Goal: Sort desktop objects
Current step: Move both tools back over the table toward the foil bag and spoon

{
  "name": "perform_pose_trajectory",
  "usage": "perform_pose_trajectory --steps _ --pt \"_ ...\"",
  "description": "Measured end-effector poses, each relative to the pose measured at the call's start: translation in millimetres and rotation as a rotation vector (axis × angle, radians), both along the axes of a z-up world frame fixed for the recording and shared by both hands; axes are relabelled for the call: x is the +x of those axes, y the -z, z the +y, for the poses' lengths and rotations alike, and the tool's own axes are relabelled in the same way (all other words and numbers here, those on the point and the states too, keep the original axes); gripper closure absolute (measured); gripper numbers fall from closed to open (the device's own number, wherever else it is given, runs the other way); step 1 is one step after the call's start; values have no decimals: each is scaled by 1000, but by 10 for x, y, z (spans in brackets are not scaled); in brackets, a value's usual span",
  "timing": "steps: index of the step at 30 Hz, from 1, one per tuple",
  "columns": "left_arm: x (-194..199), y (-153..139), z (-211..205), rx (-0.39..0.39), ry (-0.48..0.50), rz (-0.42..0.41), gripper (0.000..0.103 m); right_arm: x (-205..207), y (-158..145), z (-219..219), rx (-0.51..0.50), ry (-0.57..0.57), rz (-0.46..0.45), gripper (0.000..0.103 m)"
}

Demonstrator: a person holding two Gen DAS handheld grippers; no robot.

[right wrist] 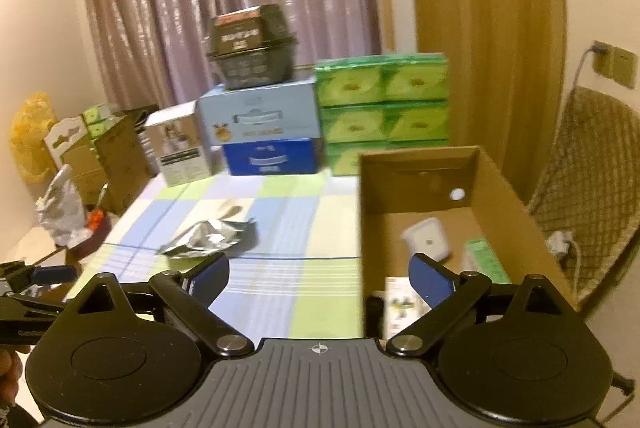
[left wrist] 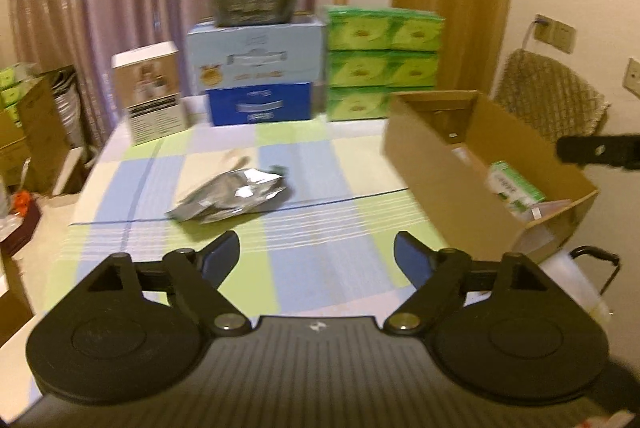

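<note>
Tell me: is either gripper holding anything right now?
Nothing is held. The left gripper and the right gripper are open with nothing between the fingers.

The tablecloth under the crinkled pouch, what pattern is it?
The tablecloth is checked in pale blue, light green and cream, crossed by thin stripes; the left wrist view shows it best.

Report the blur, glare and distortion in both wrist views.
Left wrist view: motion blur smears the foil bag and cardboard box; the left gripper stays sharp. Right wrist view: milder blur, glare on the foil bag. Both: fisheye bending at the edges, dim warm light.
</note>
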State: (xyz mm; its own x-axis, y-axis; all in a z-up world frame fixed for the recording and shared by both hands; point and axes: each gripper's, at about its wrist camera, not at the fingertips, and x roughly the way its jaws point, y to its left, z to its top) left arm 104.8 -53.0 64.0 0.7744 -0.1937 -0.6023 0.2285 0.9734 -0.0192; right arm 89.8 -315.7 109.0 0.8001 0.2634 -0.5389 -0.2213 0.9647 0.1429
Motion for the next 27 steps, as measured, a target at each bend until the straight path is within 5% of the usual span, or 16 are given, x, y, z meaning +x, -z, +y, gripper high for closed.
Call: perform_pose_trajectory --steps 8,27 --pt "-5 110 570 68 -86 8 5 120 102 491 -20 -80 20 5" --pt "370 326 1162 120 -71 54 2 631 572 1349 -268 -347 40 5"
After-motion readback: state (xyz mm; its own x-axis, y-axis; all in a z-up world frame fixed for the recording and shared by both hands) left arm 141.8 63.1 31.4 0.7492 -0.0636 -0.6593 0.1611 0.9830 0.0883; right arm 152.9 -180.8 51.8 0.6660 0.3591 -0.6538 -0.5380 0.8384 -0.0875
